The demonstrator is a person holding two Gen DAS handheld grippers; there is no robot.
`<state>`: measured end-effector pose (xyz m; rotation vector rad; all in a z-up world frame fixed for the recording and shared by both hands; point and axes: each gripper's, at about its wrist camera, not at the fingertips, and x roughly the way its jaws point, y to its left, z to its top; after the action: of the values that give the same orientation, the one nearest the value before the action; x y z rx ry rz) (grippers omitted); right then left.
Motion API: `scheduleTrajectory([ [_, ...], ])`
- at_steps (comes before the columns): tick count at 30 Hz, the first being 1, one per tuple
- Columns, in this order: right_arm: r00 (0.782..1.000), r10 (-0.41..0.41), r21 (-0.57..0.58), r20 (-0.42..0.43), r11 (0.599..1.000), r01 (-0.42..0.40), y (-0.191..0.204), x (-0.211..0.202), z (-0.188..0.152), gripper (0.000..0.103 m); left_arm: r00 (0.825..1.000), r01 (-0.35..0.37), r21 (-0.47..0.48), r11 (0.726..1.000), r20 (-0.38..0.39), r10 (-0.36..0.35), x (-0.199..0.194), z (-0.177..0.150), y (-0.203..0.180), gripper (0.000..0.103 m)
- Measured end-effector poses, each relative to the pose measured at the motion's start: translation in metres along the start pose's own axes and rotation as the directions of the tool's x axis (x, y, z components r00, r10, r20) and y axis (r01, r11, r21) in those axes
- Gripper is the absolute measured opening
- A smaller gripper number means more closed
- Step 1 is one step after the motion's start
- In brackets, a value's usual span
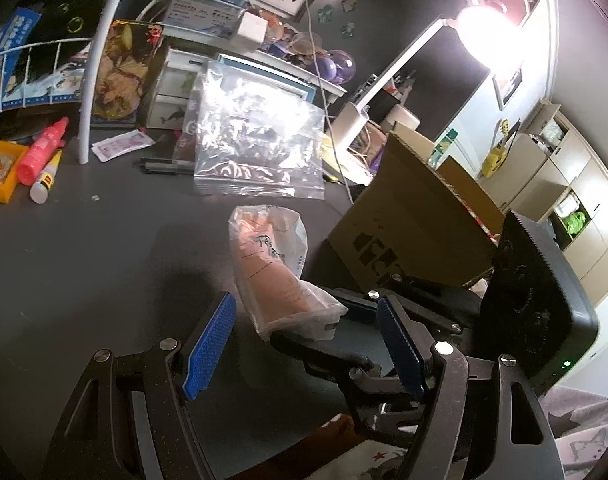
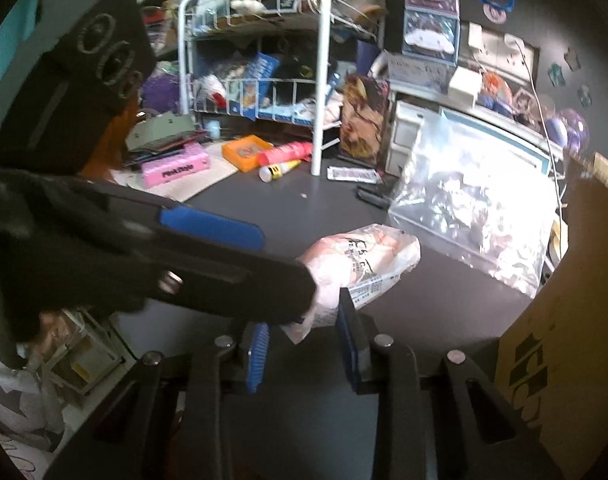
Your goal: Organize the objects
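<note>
The right hand-held gripper (image 2: 304, 354) pinches the wrapped packet (image 2: 360, 260) by its crinkly, slippery end; a light load. The left hand-held gripper (image 1: 304, 344) stands apart, empty.

On the bench (image 1: 104, 240), the wrapped packet (image 1: 270, 264) lay just before the clear zip bag (image 1: 260, 148). A cardboard box (image 1: 416, 224) stood right of that bag; a wire rack (image 2: 320, 80) stood well to its left.

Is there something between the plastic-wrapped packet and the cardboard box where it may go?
Nothing visible. The plastic-wrapped packet, gripped at its near end by the right hand-held gripper, has only bare dark table between it and the cardboard box.
</note>
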<state>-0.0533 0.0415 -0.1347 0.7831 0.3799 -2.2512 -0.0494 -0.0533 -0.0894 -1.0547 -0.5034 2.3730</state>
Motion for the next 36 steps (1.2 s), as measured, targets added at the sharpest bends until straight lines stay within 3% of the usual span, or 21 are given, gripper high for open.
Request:
scheduleTrajectory([
  [5, 0.999, 0.015, -0.033, 0.043, 0.999, -0.014, 0.004, -0.018, 0.004, 0.028, 1.0, 0.015, 0.021, 1.0, 0.024, -0.015, -0.006, 0.002, -0.016, 0.069],
  [15, 0.988, 0.007, -0.094, 0.156, 0.996, 0.008, 0.0, -0.066, 0.025, 0.025, 0.996, -0.002, 0.075, 0.997, 0.089, -0.005, -0.026, 0.021, -0.051, 0.046],
  [21, 0.976, -0.003, -0.102, 0.218, 0.994, 0.026, -0.013, -0.091, 0.034, 0.024, 0.992, -0.033, 0.144, 0.989, 0.129, 0.015, -0.032, 0.036, -0.079, 0.04],
  [36, 0.95, -0.062, -0.07, 0.306, 0.994, 0.087, -0.052, -0.142, 0.037, 0.024, 0.992, -0.047, 0.278, 0.959, 0.129, 0.012, -0.015, 0.069, -0.146, 0.038],
])
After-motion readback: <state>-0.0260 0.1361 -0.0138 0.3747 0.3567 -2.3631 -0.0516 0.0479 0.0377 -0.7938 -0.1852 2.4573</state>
